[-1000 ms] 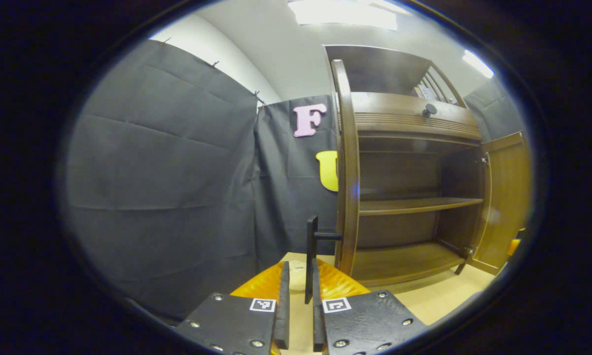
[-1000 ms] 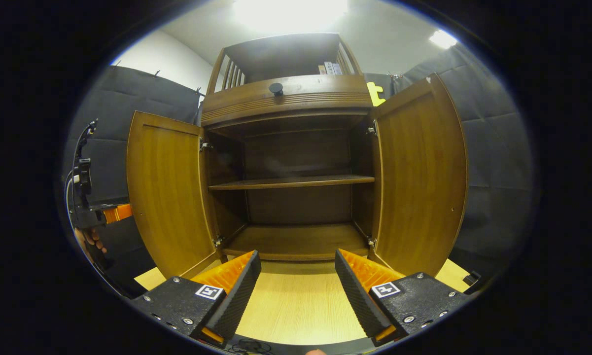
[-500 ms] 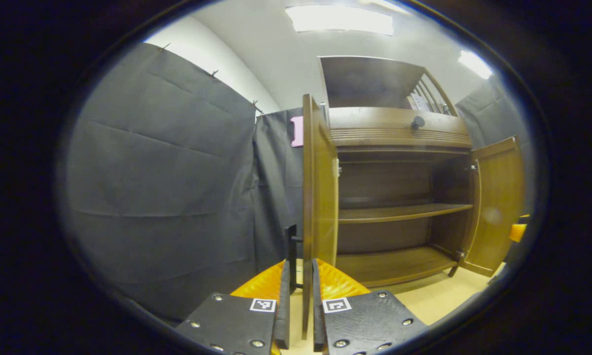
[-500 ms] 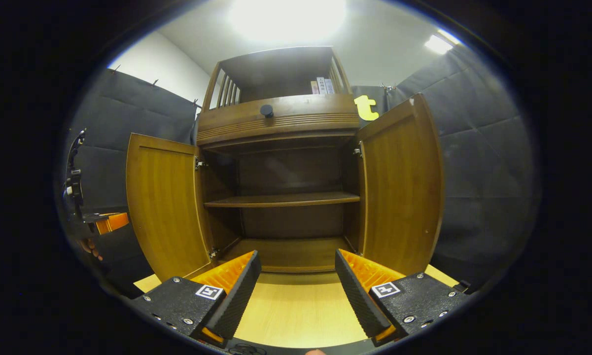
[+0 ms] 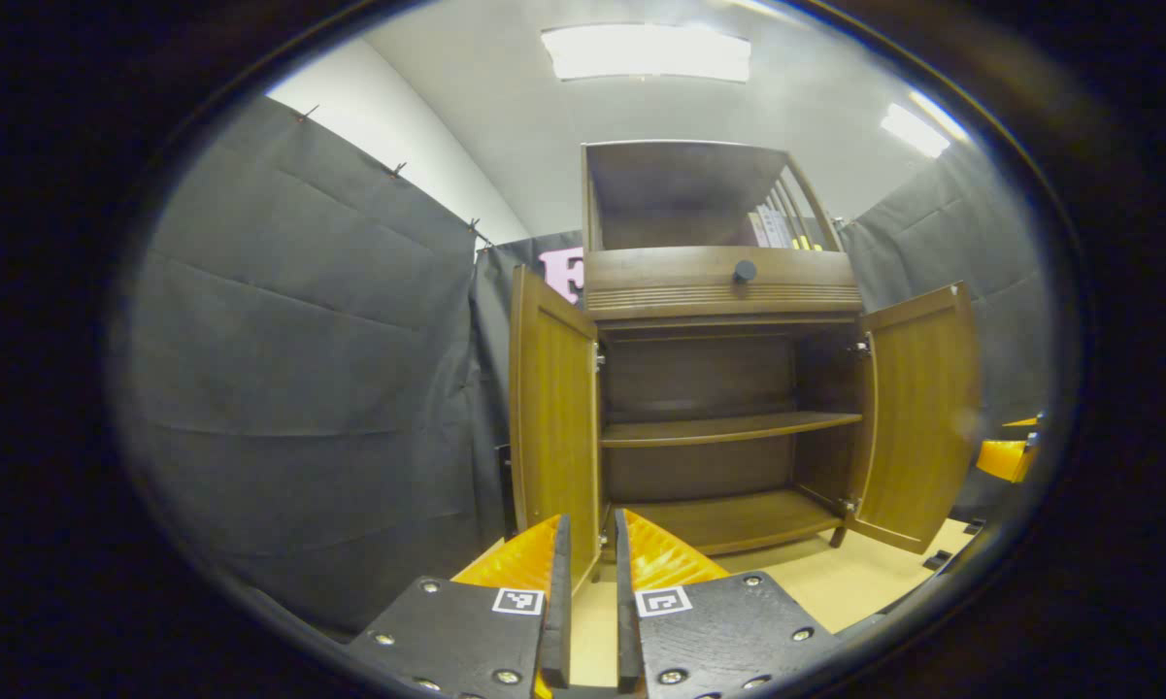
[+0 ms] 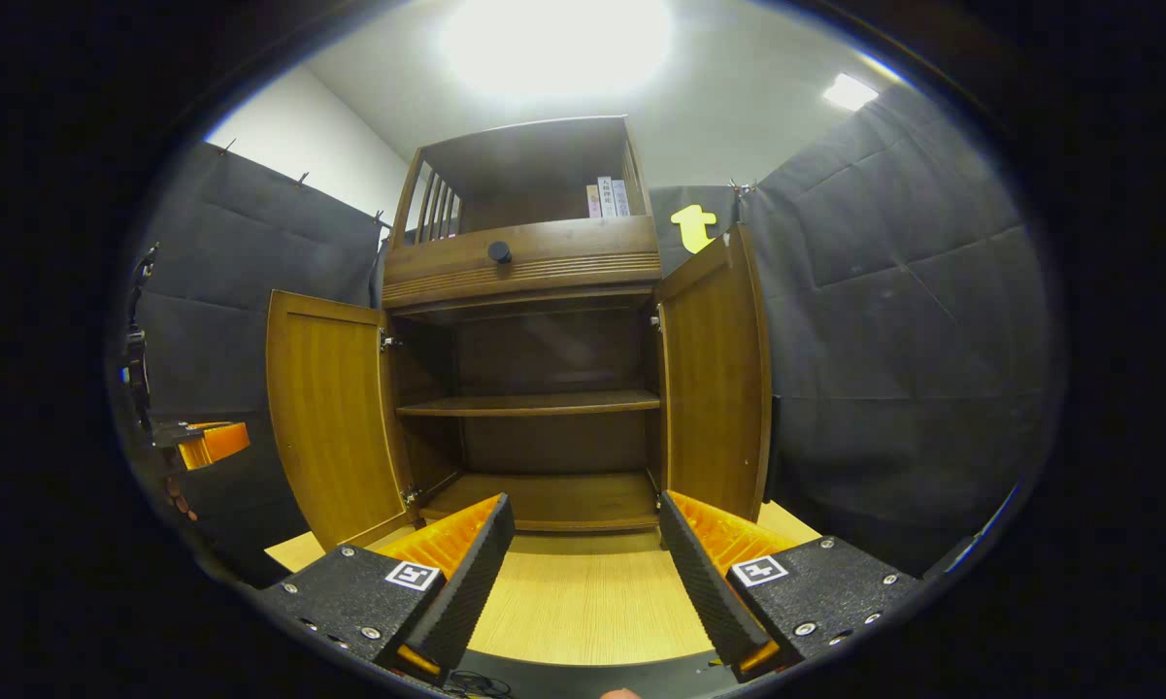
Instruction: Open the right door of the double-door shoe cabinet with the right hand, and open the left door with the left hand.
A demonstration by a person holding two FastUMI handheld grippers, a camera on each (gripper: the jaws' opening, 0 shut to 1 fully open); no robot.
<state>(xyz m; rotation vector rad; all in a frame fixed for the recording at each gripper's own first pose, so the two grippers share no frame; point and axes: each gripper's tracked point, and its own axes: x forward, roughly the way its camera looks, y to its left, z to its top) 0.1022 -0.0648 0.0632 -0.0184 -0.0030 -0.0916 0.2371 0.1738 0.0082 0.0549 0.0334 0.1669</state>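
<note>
We note both doors swung wide, left door [image 5: 553, 408] just ahead of our near-closed, empty left claw [image 5: 587, 602], right door [image 6: 714, 374] ahead-right of the open right claw [image 6: 587, 573].

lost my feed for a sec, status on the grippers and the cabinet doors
Left gripper shut, holding nothing; right gripper open, holding nothing. Left door and right door both swung open, shelves bare. Nothing in the way.

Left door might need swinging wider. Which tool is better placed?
Left, probably. The left tool sits just before the free edge of the brown wooden left door; the right tool, open, faces the shoe cabinet middle.
</note>
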